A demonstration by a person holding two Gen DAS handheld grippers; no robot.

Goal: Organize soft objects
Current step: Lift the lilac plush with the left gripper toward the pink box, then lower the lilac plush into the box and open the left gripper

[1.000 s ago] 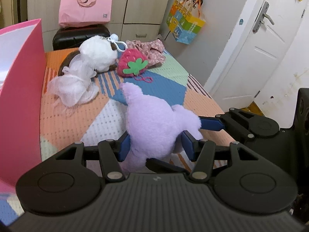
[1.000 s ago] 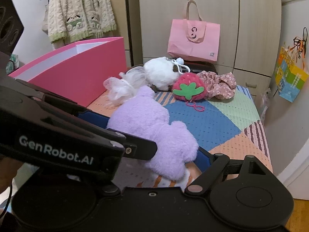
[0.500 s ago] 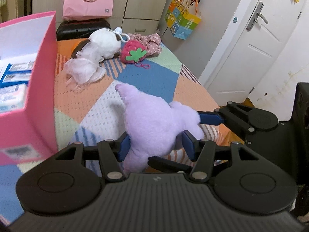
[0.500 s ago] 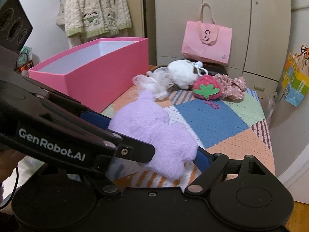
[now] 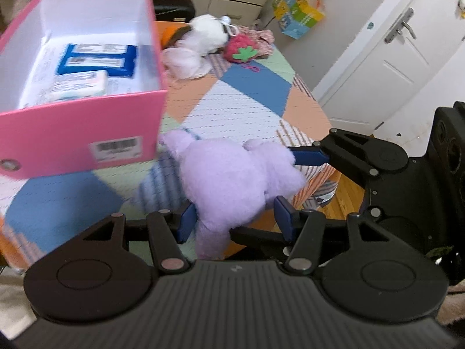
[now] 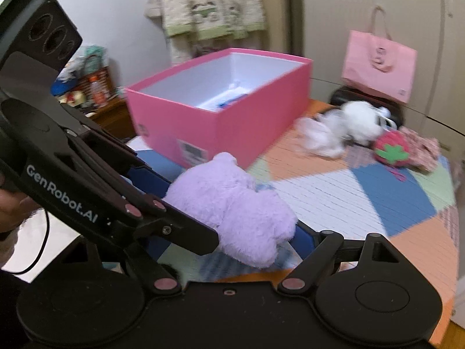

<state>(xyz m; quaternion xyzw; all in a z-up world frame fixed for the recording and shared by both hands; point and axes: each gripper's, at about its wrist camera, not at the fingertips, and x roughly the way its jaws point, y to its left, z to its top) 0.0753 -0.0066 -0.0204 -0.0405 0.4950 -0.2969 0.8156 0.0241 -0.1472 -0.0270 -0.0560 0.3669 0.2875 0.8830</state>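
- The pink box (image 5: pixel 78 142) stands open at the far left of the patchwork bedcover (image 5: pixel 250 96), with blue-and-white packets (image 5: pixel 96 59) lying on its white floor.
- The purple plush toy (image 5: pixel 232 180) hangs just right of the box's near corner, above the near part of the bedcover, carried between both tools.
- The left gripper (image 5: pixel 234 216) grips the toy's lower body, its blue pads pressed into the fur at a narrow setting.
- The right gripper (image 6: pixel 232 218) clasps the same toy across its wider part, jaws set broad; one blue finger (image 5: pixel 308 155) shows at the toy's right side in the left wrist view.
- A hand (image 6: pixel 14 206) holds the left tool at the left edge of the right wrist view.
- Far right on the bedcover lie a white plush (image 5: pixel 207 33), white netting (image 5: pixel 184 59), a strawberry plush (image 5: pixel 241 48) and floral cloth (image 5: pixel 263 36).
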